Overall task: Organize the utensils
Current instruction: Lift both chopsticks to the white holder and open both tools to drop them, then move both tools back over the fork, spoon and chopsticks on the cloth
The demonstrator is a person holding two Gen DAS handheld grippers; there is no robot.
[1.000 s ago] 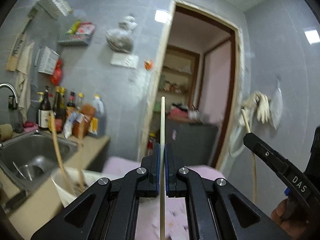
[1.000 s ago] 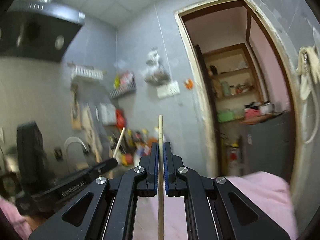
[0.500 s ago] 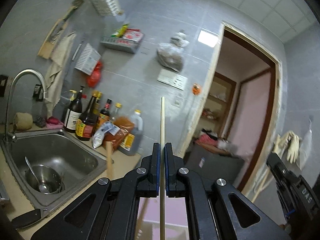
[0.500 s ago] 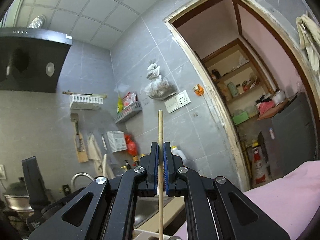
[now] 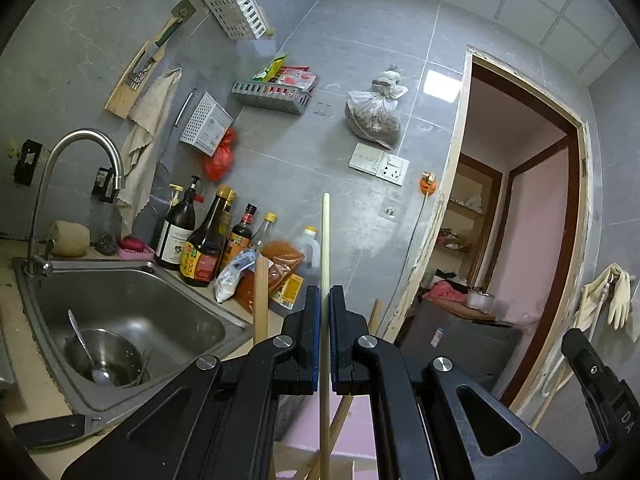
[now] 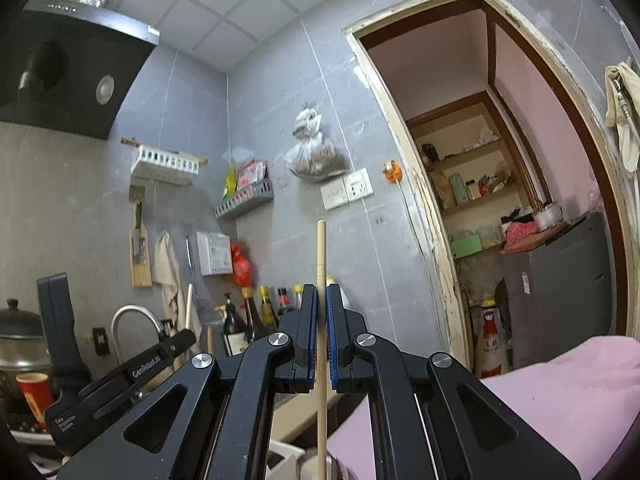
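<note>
Both grippers have swung toward the sink side of the kitchen since a second ago, and each one still pinches a stick. One chopstick [image 5: 325, 248] stands straight up between the pressed-together fingers of the left gripper [image 5: 324, 300]. Another chopstick [image 6: 321, 256] stands the same way in the right gripper [image 6: 321, 300]. Left of the left fingers sit the bottles [image 5: 200, 240] and the steel sink [image 5: 132, 312], with a spoon [image 5: 86, 350] lying in a bowl.

Home kitchen — steel sink [image 5: 120, 312], sauce bottles [image 5: 204, 240], range hood [image 6: 68, 68]
</note>
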